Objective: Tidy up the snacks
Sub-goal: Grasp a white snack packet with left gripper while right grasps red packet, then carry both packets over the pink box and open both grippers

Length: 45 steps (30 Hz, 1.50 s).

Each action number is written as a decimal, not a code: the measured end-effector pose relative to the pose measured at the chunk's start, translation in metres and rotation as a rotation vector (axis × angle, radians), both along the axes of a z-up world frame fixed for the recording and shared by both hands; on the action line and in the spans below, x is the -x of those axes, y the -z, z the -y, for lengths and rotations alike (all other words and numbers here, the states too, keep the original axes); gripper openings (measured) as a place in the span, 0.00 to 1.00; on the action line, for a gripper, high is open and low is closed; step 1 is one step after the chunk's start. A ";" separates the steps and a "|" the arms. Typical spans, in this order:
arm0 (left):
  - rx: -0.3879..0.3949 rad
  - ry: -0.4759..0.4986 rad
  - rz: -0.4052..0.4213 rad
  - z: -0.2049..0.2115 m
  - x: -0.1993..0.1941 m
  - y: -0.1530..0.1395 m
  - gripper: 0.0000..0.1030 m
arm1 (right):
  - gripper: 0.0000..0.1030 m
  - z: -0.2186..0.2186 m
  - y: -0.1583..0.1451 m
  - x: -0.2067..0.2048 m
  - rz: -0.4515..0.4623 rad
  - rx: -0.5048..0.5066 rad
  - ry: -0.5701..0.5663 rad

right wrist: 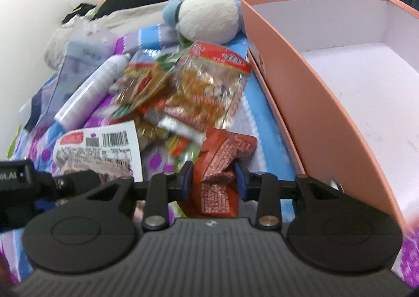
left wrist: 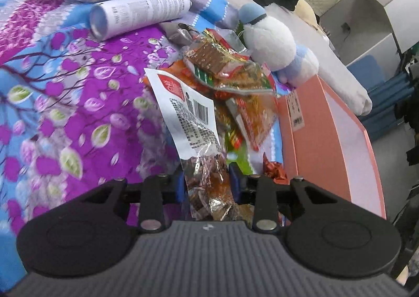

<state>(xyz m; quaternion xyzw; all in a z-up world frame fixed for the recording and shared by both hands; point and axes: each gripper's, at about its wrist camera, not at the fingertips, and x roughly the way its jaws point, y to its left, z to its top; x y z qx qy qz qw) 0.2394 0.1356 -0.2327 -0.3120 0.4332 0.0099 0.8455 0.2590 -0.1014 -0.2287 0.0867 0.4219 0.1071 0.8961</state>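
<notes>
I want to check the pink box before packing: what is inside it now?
The pink box shows only its bare white floor and walls; no snack is visible inside. The right gripper hides its near corner.

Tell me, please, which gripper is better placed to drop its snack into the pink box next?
Probably the right gripper: it is shut on the red packet beside the pink box. The left gripper holds its bag farther off.

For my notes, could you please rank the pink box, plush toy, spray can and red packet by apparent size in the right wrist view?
1. pink box
2. plush toy
3. spray can and red packet: look alike; the packet's nearness makes ranking unsure.
</notes>
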 end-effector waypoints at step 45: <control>-0.180 0.218 0.279 0.118 0.135 -0.158 0.36 | 0.36 0.081 -0.153 0.165 0.320 -0.003 -0.044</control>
